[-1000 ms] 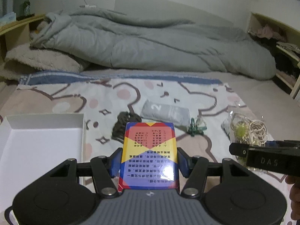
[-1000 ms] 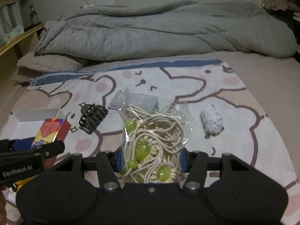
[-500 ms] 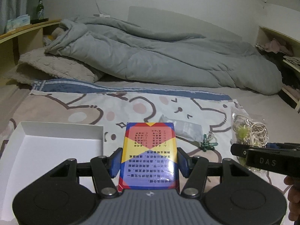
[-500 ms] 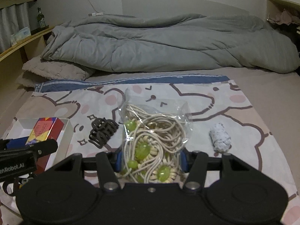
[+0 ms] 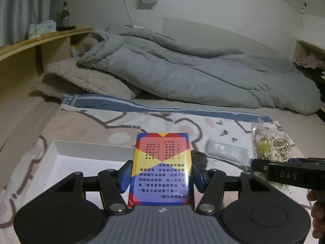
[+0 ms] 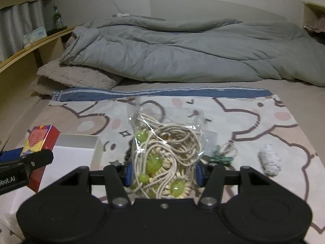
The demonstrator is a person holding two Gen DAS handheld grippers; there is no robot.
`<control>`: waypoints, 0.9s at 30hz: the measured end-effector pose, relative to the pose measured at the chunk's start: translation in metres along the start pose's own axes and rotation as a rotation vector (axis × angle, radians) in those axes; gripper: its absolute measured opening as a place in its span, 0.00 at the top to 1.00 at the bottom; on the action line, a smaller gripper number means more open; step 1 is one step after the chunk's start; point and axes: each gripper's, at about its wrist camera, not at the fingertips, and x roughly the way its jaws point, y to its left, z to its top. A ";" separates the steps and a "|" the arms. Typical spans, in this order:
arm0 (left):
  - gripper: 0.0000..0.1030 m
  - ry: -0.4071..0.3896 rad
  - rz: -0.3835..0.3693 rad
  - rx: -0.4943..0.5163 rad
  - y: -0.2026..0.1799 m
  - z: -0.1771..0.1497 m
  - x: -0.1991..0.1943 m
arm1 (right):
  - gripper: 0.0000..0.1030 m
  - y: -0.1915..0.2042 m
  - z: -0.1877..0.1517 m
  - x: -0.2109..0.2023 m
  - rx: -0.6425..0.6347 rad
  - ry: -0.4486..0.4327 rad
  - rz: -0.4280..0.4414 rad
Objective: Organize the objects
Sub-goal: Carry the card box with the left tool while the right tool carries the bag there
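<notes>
My left gripper (image 5: 161, 175) is shut on a colourful card box (image 5: 161, 166), red, yellow and blue with printed text, held above the open white box (image 5: 89, 149) on the bed. The card box also shows in the right wrist view (image 6: 39, 140). My right gripper (image 6: 163, 171) is shut on a clear bag of cream hair ties with green beads (image 6: 164, 148), held above the cartoon bear blanket (image 6: 254, 122). The bag also shows in the left wrist view (image 5: 270, 144).
On the blanket lie a grey packet (image 5: 227, 151), a small green clip (image 6: 220, 158), a white rolled bundle (image 6: 269, 160) and a dark hair claw, mostly hidden. A grey duvet (image 5: 193, 75) fills the back. A wooden shelf (image 5: 30, 48) stands at the left.
Both grippers have risen and tilted up with their loads. The left gripper has moved left over the white box. The right one has moved left too.
</notes>
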 end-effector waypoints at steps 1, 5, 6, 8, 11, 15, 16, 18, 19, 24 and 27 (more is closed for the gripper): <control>0.42 -0.002 0.007 -0.003 0.006 0.000 -0.001 | 0.46 0.006 0.001 0.001 -0.003 -0.001 0.009; 0.42 -0.003 0.028 -0.016 0.029 0.000 -0.003 | 0.46 0.030 0.003 0.007 -0.020 -0.004 0.048; 0.42 -0.001 0.033 -0.019 0.035 -0.001 -0.003 | 0.46 0.036 0.003 0.008 -0.024 -0.004 0.057; 0.42 0.002 0.043 -0.028 0.046 -0.002 -0.005 | 0.46 0.048 0.003 0.011 -0.031 -0.003 0.076; 0.42 0.009 0.060 -0.043 0.064 -0.003 -0.005 | 0.46 0.067 0.004 0.015 -0.041 -0.004 0.115; 0.42 0.031 0.091 -0.051 0.087 -0.008 -0.003 | 0.46 0.093 0.003 0.026 -0.047 0.002 0.171; 0.42 0.037 0.099 -0.056 0.094 -0.009 -0.002 | 0.46 0.099 0.003 0.030 -0.046 0.010 0.185; 0.42 0.051 0.113 -0.066 0.106 -0.013 0.000 | 0.46 0.112 0.001 0.038 -0.052 0.029 0.211; 0.42 0.059 0.119 -0.070 0.112 -0.015 0.002 | 0.46 0.119 0.000 0.043 -0.058 0.038 0.220; 0.42 0.101 0.151 -0.072 0.137 -0.024 0.010 | 0.46 0.150 -0.010 0.066 -0.093 0.092 0.257; 0.42 0.130 0.153 -0.059 0.146 -0.032 0.018 | 0.46 0.167 -0.015 0.080 -0.118 0.116 0.273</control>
